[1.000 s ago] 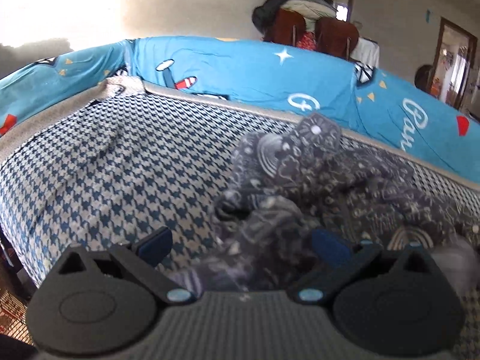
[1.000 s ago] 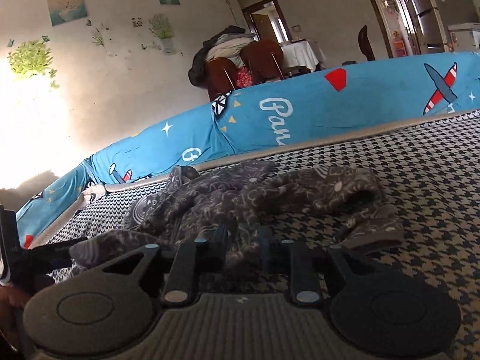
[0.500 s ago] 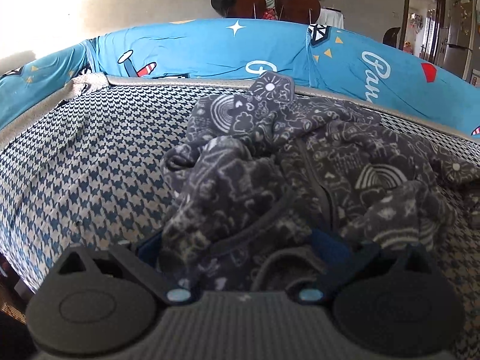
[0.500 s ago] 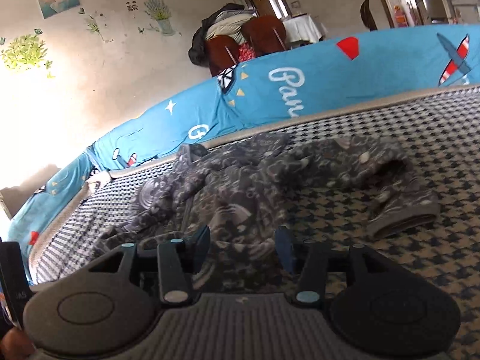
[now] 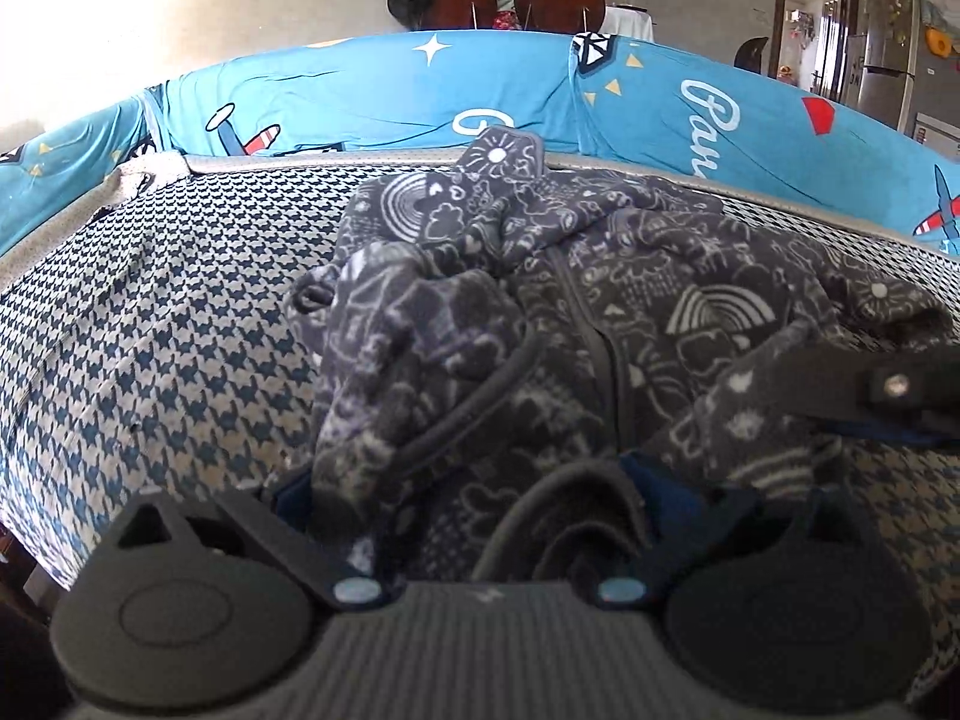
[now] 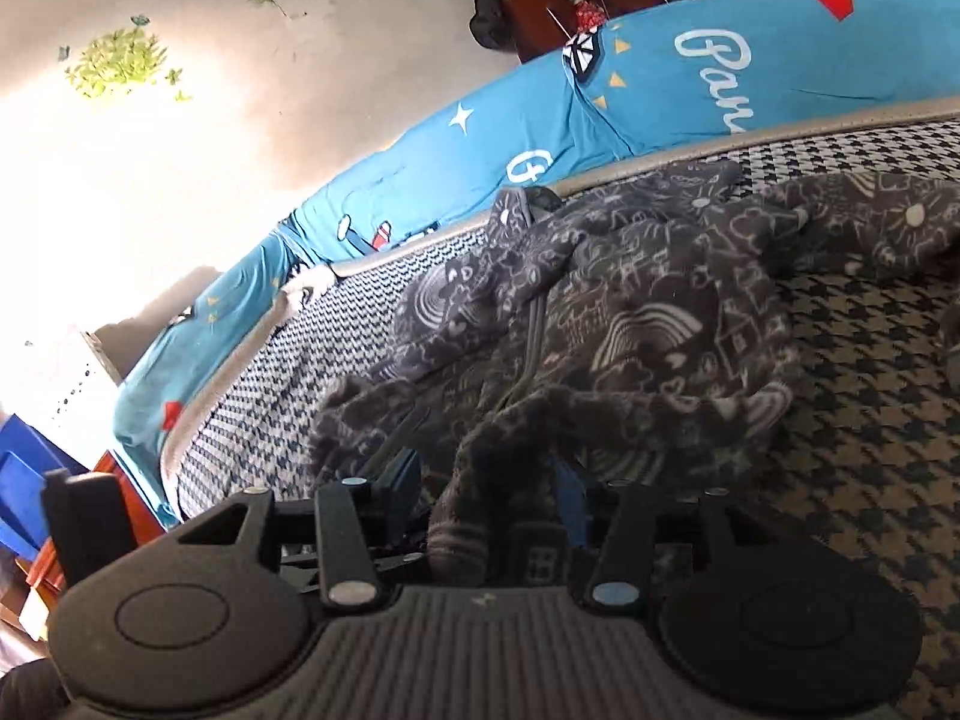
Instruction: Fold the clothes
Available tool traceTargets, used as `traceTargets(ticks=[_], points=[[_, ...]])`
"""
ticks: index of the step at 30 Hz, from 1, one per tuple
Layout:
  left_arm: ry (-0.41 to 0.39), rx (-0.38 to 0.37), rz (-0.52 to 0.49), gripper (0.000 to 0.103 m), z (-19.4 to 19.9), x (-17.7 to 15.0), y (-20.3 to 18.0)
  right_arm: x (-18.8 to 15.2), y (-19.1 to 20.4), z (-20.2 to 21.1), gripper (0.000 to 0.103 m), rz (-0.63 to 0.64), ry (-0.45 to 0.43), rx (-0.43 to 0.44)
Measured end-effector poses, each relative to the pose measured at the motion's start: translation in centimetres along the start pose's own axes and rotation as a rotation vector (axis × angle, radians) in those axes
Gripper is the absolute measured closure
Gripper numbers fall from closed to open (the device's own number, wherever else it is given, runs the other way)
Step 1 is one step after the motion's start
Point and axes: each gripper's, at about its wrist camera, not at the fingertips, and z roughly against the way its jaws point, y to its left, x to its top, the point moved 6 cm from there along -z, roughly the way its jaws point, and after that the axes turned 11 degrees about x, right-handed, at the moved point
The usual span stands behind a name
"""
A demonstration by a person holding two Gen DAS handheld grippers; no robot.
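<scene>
Both grippers wide around crumpled jacket edges, bare mattress leftward.

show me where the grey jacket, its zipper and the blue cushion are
grey jacket (image 5: 420, 372), left wrist view, bunched front panel
zipper (image 5: 600, 354), left wrist view, mid seam
blue cushion (image 5: 372, 96), left wrist view, upper face

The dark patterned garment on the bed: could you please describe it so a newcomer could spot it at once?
Find the houndstooth bedcover edged by a bright blue cartoon sheet. Crumpled on it lies the dark grey fleece garment, zipped down its front. Its white doodles, rainbows and suns, set it apart from the checks around it.
</scene>
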Motion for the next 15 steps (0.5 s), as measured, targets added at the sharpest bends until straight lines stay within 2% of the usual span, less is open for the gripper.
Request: traceTargets(ticks=[2,5,7,12,15], points=[[-0.002,-0.002,-0.004,0.000,0.1,-0.2,-0.1,-0.2,-0.2,-0.6,0.060,-0.016,0.016,-0.002],[0.002,-0.013,-0.007,0.000,0.2,-0.4,-0.2,-0.5,-0.2,-1.5,0.081,-0.005,0.037,-0.015],[0.009,-0.028,-0.012,0.000,0.3,-0.6,-0.3,-0.7,-0.1,-1.9,0.091,0.018,0.044,-0.034],[-0.007,-0.072,0.005,0.000,1.2,0.2,0.2,-0.7,-0.3,-1.0,0.095,0.052,0.022,-0.096],[-0.038,-0.113,0.057,0.000,2.2,1.2,1.2,-0.5,-0.6,1.6,0.097,0.026,-0.041,-0.126]])
